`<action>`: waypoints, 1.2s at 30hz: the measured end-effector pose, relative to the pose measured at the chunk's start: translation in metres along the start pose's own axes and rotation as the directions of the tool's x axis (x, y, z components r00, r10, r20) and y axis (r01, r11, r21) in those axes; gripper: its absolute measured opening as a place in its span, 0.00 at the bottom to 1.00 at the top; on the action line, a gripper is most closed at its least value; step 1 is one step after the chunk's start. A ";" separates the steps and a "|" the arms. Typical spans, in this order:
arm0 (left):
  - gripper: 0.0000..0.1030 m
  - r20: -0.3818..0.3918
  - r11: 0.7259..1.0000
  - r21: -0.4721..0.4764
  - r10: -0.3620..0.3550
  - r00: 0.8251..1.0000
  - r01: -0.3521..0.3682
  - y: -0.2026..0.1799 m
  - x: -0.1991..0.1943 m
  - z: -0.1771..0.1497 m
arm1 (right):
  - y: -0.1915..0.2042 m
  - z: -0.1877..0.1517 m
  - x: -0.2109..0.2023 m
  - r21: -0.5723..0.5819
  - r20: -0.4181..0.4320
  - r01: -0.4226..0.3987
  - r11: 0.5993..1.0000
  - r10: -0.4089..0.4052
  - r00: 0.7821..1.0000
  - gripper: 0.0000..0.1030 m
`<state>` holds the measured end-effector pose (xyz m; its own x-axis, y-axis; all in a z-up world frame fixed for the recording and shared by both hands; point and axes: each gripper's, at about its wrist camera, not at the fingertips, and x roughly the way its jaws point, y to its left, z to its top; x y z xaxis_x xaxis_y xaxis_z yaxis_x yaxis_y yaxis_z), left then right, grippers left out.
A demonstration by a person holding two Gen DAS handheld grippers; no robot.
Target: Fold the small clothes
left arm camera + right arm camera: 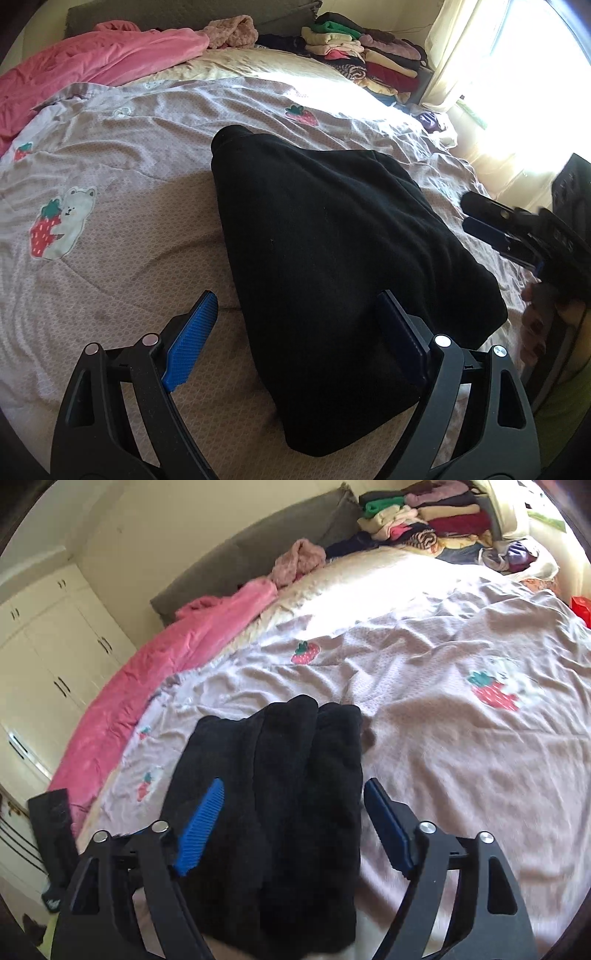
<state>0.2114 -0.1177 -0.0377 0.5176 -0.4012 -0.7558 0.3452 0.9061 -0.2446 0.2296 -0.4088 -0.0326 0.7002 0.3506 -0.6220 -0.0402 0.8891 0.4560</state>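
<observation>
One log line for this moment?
garment: black, folded on bedspread | left gripper: open, straddling its edge | right gripper: open, holding nothing

One folded black garment (332, 258) is laid out on one bed (129, 277). Two claws can be counted, left (295, 332) and right (293, 827). One pink blanket (92, 59), one pile of folded clothes (365, 51), and three strawberry patches show in the left view.

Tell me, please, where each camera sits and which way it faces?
Left wrist: on the left gripper, looking down across the bed at the folded black fleece garment; open jaws, right gripper at right.
Right wrist: on the right gripper, facing the headboard; open jaws.
Shared: garment, stacked folded clothes.
</observation>
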 end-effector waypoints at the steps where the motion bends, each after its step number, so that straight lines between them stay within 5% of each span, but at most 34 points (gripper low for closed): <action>1: 0.78 0.000 1.000 0.001 -0.001 1.000 0.001 0.000 0.000 0.000 | -0.002 0.005 0.010 0.010 -0.019 0.009 1.000 -0.009 1.000 0.76; 7: 0.78 0.006 1.000 0.017 0.005 1.000 -0.005 -0.002 -0.001 0.000 | -0.010 0.016 0.053 0.063 -0.130 0.042 0.997 -0.034 0.991 0.76; 13: 0.78 0.010 1.000 0.022 0.005 1.000 -0.005 -0.002 -0.001 -0.001 | 0.011 0.019 0.047 -0.036 -0.097 0.043 0.998 -0.047 0.994 0.46; 21: 0.78 0.012 1.000 0.011 0.002 1.000 -0.002 -0.001 -0.001 -0.001 | 0.028 0.019 0.051 -0.141 -0.081 0.049 0.989 -0.061 0.995 0.43; 24: 0.78 0.017 1.000 0.014 0.002 1.000 -0.002 -0.002 -0.001 -0.003 | 0.026 0.019 0.055 -0.161 -0.078 0.053 0.986 -0.066 0.995 0.12; 28: 0.78 0.046 1.000 0.005 0.001 0.999 -0.002 0.000 -0.006 -0.006 | 0.040 0.018 0.046 -0.226 -0.039 0.025 0.974 -0.034 0.999 0.09; 32: 0.78 0.067 1.000 -0.014 -0.011 0.998 0.012 0.003 -0.014 -0.006 | 0.064 0.026 0.021 -0.302 0.044 -0.081 0.950 0.099 0.994 0.09; 36: 0.78 0.052 1.000 -0.007 -0.002 0.999 0.002 0.000 -0.011 -0.003 | 0.051 0.035 0.026 -0.263 0.039 -0.071 0.962 0.084 0.996 0.09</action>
<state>0.2035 -0.1133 -0.0316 0.5571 -0.4095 -0.7225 0.3412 0.9060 -0.2504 0.2708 -0.3646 -0.0027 0.7218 0.4121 -0.5561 -0.2757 0.9081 0.3152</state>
